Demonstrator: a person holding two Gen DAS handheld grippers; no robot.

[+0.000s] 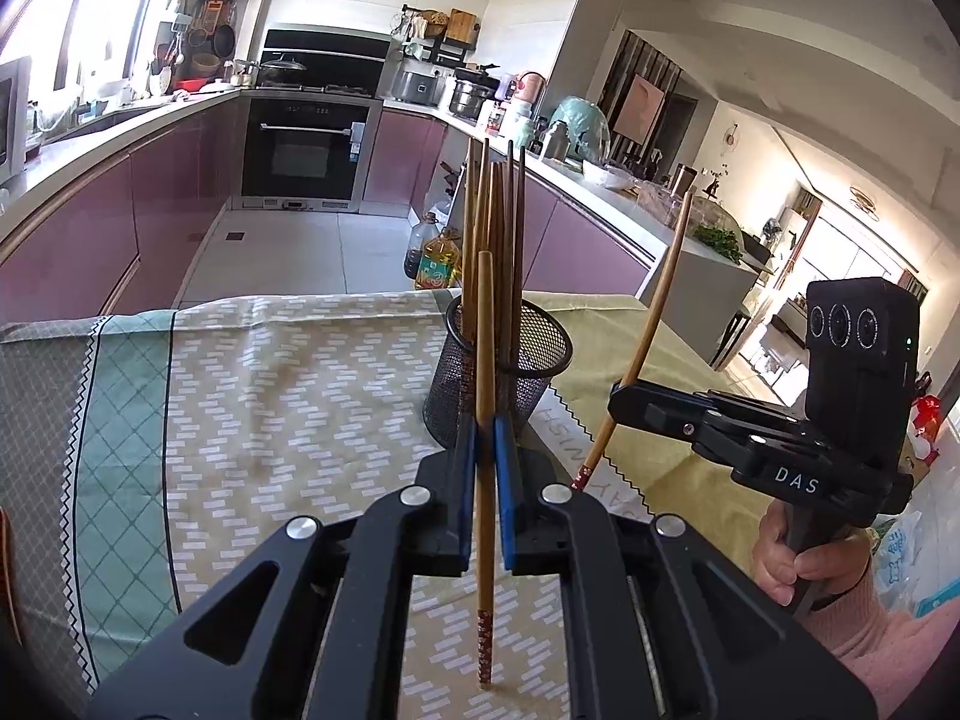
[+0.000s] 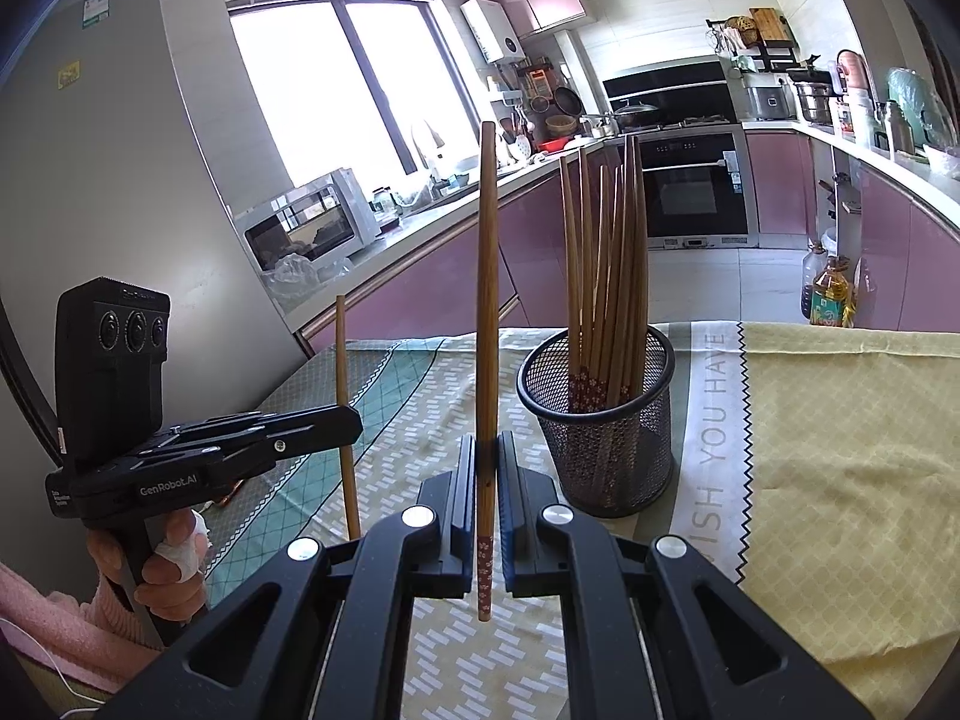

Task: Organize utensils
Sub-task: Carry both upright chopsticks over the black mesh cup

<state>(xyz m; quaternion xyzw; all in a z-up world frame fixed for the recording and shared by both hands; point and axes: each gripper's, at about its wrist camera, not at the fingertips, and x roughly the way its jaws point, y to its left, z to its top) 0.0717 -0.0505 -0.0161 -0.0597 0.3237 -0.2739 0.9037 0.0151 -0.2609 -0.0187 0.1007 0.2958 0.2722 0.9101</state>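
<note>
A wooden chopstick [image 1: 486, 420] stands upright, clamped between the jaws of the left gripper [image 1: 486, 450], its patterned end below the jaws just above the bench [image 1: 270, 390], its plain tip rising above them. A second chopstick [image 2: 487, 360] is gripped the same way in the jaws of the right gripper [image 2: 487, 468], patterned end down. Just beyond both sets of jaws sits a black mesh holder [image 2: 606, 420] on the patterned tablecloth [image 2: 840, 450], packed with upright chopsticks [image 2: 606, 252]. From the left wrist view the right gripper's chopstick leans, tip tilted away. Behind the bench, pink kitchen cabinets [image 1: 120, 228] and a built-in oven [image 1: 306, 150] fill the background
</note>
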